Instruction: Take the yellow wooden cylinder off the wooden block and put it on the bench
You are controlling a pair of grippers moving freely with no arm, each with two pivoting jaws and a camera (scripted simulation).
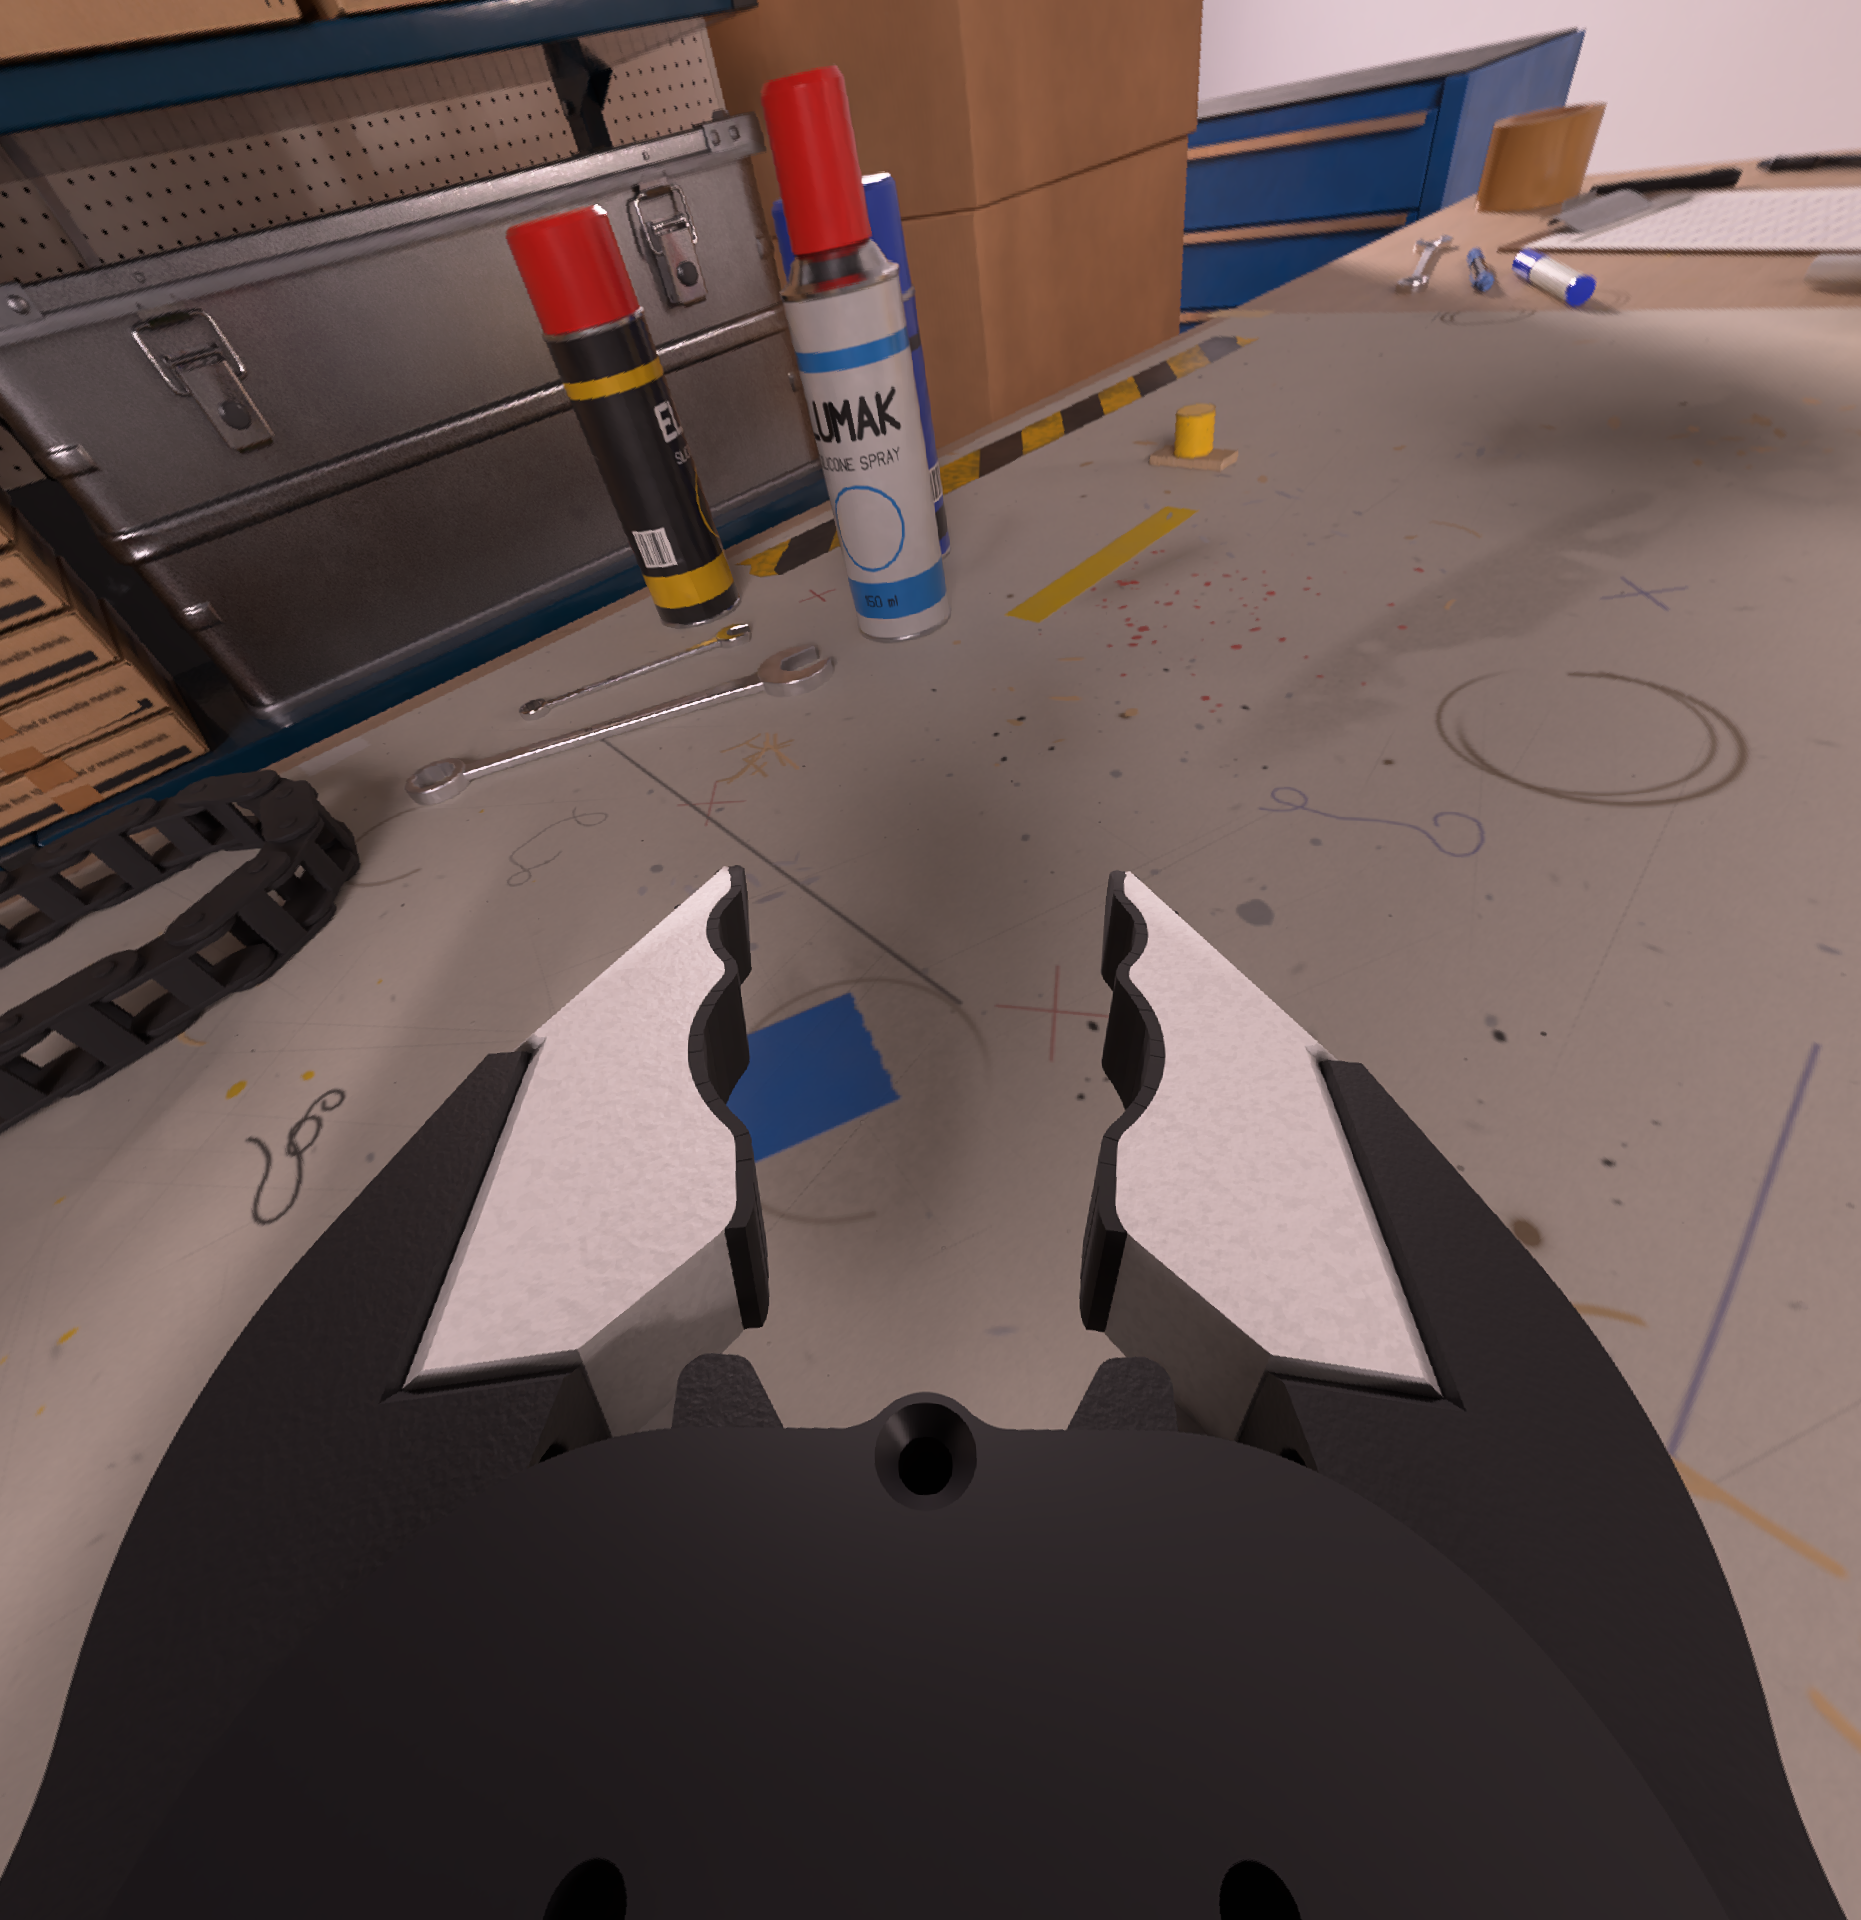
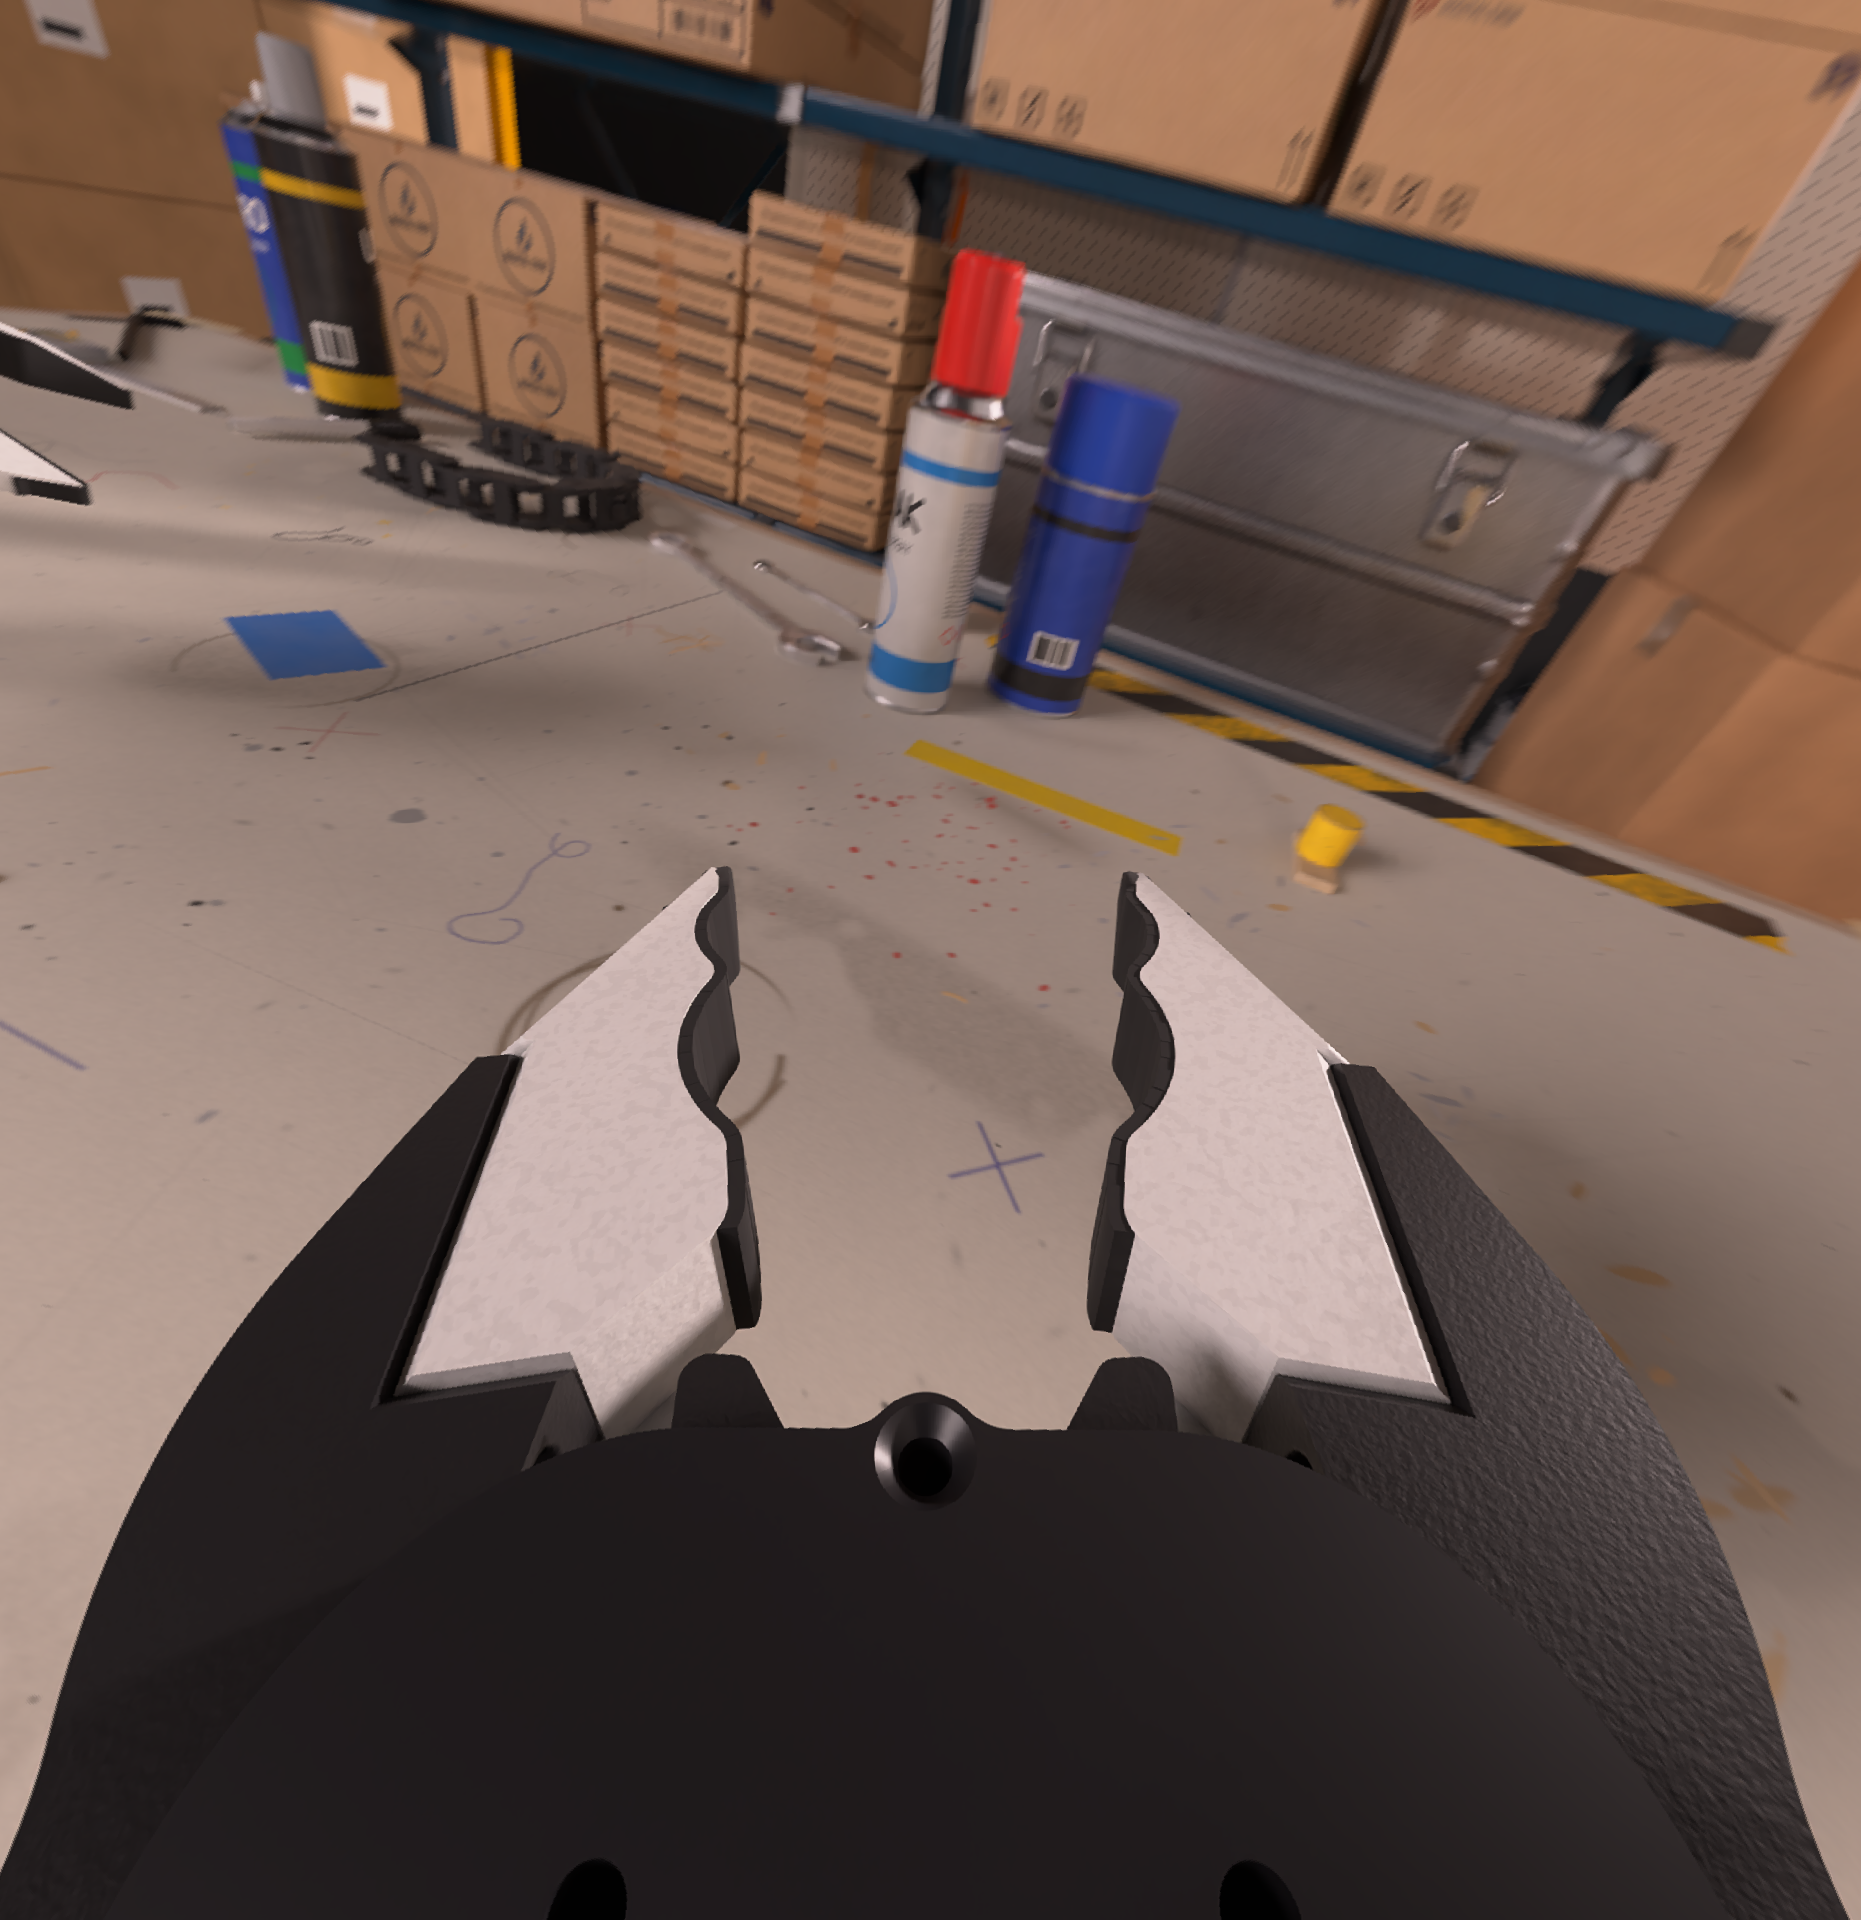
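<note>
A small yellow wooden cylinder (image 1: pixel 1195 429) stands upright on a flat wooden block (image 1: pixel 1194 459), far off on the grey bench (image 1: pixel 1321 935) near the striped edge. In the right wrist view the cylinder (image 2: pixel 1327 835) on its block (image 2: pixel 1321 881) sits ahead and to the right. My left gripper (image 1: pixel 926 883) is open and empty, low over the bench above a blue tape patch (image 1: pixel 817 1075). My right gripper (image 2: pixel 926 883) is open and empty, well short and left of the cylinder. The left gripper's fingers (image 2: pixel 22 416) show at the far left of the right wrist view.
Spray cans (image 1: pixel 874 416) (image 1: pixel 625 416) and a blue can (image 2: pixel 1077 540) stand before a metal case (image 1: pixel 386 416). Two wrenches (image 1: pixel 614 717), a black cable chain (image 1: pixel 147 935) and stacked cardboard boxes (image 2: pixel 749 343) lie at the back. A yellow tape strip (image 2: pixel 1040 795) lies near the block.
</note>
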